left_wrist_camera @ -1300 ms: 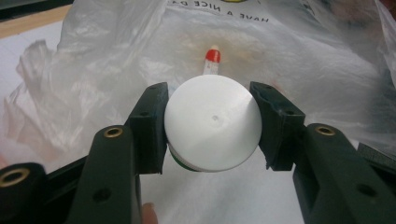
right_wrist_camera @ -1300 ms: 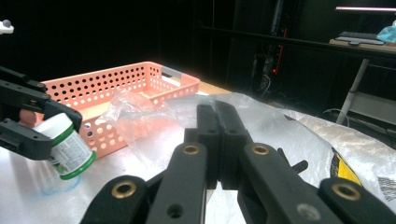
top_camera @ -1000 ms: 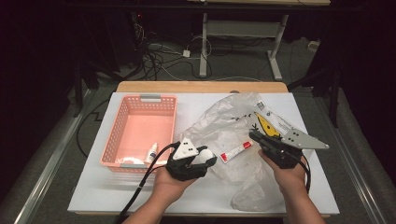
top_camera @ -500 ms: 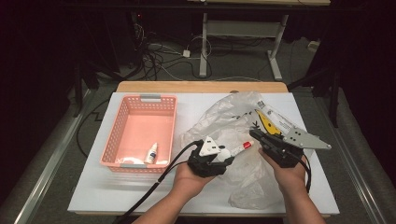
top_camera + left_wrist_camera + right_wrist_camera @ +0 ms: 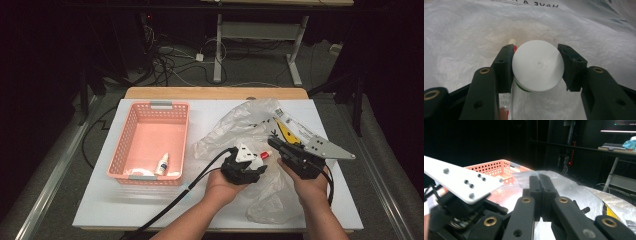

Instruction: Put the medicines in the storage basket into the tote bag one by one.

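My left gripper is down on the clear plastic bag, shut on a white round container with a green edge. A small red-capped tube lies against its left jaw. My right gripper hovers just right of it, over the bag, jaws pressed together. Whether bag film is pinched between them is hidden.
A pink perforated basket stands on the left of the white table, with a small white bottle inside. A yellow and black packet lies in the bag. Cables trail off the front edge.
My left gripper has moved right, from beside the basket onto the bag, and now holds the white container. The right gripper has barely shifted.
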Demonstrator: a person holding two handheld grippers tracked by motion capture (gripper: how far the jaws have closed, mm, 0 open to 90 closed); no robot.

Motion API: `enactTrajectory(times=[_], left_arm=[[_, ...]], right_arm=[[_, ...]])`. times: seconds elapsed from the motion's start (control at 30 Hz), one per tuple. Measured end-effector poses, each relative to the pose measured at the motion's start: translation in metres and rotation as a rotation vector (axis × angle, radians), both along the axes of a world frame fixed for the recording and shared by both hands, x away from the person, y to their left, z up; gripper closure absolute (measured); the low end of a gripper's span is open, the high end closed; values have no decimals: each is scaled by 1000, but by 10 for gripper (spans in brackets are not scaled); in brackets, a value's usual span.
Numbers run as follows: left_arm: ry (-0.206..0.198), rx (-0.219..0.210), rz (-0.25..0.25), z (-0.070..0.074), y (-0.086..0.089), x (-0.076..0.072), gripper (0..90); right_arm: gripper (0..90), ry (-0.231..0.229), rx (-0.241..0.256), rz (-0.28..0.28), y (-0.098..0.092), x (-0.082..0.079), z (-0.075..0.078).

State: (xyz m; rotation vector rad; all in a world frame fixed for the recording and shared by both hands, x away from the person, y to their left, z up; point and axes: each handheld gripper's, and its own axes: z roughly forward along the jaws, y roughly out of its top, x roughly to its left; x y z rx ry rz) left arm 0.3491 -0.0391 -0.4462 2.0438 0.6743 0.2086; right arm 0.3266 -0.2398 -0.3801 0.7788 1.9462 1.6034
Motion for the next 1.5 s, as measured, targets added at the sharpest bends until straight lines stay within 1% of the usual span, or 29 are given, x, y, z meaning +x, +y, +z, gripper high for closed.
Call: enactTrajectory(times=[0.07,0.13,0.2,0.3,0.37,0.43,0.47,0.57,0.63,0.7,0.73,0.77,0.8,0.83,0.9,0.97,1.0,1.07,1.13,1.23,1.3,1.37,1.5], left_arm=[[-4,-6,8,-2,-6,3,485],[-1,1,4,-6,-11,7,485],[3,10,11,-10,-17,9,485],[11,10,9,-15,-23,12,484],[16,21,7,-19,-26,14,484],[24,26,15,-22,-27,15,484],[29,25,20,-23,-28,16,483],[32,19,12,-25,-28,18,481],[42,9,11,-25,-27,19,476],[44,7,12,-24,-26,19,429],[51,1,5,-23,-25,19,417],[57,9,2,-22,-24,18,403],[53,18,3,-20,-24,17,401],[48,23,-2,-19,-22,15,400],[44,9,-2,-17,-18,11,374],[40,7,1,-15,-13,7,373],[38,-2,-4,-15,-10,4,373],[35,1,-3,-12,-5,-2,373],[33,-8,-15,-10,2,-7,373],[22,-9,-35,-8,12,-17,362],[24,-21,-51,-6,20,-22,353],[16,-35,-60,-4,28,-28,352],[20,-53,-79,2,44,-39,299]], right_arm=[[900,0,4,-2,-1,0,0],[900,2,10,-5,-2,0,0],[900,2,10,-8,-3,0,0],[900,2,11,-8,-5,1,0],[900,4,16,-9,-5,0,0],[900,4,19,-8,-4,0,0],[900,2,12,-5,-4,0,0],[900,1,12,-4,-4,1,0],[900,4,11,-4,-5,1,0],[900,6,12,-4,-5,1,0],[900,4,12,-4,-5,1,0],[900,3,11,-5,-5,1,0],[900,6,12,-6,-5,1,0],[900,6,10,-6,-5,1,0],[900,8,17,-5,-5,0,0],[900,4,9,-4,-5,0,1],[900,3,8,-4,-5,0,1],[900,5,9,-2,-5,0,0],[900,7,10,-2,-4,0,0],[900,5,6,2,-4,0,0],[900,4,5,2,-4,0,1],[900,8,9,0,-4,-1,1],[900,8,6,-2,-4,-1,0]])
